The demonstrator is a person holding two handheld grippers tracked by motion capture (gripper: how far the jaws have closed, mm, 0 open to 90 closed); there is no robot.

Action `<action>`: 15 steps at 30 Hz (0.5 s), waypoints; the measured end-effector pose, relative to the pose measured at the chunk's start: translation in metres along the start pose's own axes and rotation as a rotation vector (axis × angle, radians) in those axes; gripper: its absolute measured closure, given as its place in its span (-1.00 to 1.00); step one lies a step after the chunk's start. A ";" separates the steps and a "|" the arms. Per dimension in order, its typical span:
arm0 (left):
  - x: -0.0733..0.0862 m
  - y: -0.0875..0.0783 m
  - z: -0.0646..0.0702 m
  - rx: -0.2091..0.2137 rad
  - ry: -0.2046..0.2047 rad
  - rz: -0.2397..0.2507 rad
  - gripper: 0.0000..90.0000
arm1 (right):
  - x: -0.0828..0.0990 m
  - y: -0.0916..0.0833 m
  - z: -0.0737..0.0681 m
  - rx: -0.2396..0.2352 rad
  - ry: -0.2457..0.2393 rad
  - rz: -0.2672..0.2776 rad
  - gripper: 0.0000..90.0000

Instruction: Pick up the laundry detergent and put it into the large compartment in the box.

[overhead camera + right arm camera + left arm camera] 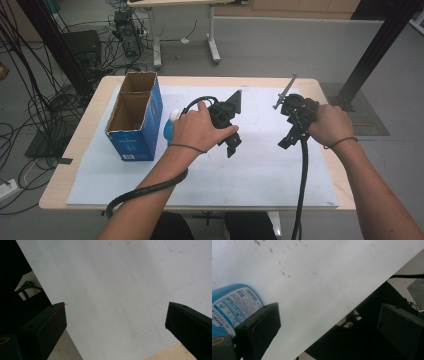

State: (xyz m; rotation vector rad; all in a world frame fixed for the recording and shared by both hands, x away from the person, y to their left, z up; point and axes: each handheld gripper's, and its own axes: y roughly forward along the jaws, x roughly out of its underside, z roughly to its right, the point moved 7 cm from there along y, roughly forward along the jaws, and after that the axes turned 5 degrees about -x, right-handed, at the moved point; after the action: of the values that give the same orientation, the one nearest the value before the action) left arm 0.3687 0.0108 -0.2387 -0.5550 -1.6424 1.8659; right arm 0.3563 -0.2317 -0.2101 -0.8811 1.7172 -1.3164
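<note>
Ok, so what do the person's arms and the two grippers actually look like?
Both forearms are bare, with no sleeves; each wrist wears a thin dark band. The left gripper and right gripper are black and blocky, with flat rectangular jaw pads that have small screw holes. A thick black cable trails from each towards the person. A grey three-cornered plate tops the left gripper; a thin grey bracket sticks up from the right.

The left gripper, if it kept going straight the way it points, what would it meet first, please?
Most likely the bare white mat between its open jaws; the blue labelled bottle lies beside one jaw, probably off the line.
</note>
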 end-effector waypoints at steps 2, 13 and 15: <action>0.000 -0.001 0.000 0.001 0.003 -0.001 -0.89 | 0.000 0.000 0.000 0.000 0.004 -0.003 -0.92; -0.001 -0.001 0.001 0.010 0.009 -0.001 -0.89 | 0.002 0.002 0.002 -0.003 0.006 0.003 -0.91; -0.001 -0.004 0.002 0.014 0.005 0.005 -0.89 | 0.002 0.003 0.003 -0.005 0.007 0.004 -0.91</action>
State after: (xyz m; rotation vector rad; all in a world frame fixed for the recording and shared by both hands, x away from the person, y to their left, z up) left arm 0.3685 0.0093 -0.2346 -0.5571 -1.6247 1.8768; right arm 0.3575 -0.2341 -0.2136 -0.8764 1.7274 -1.3150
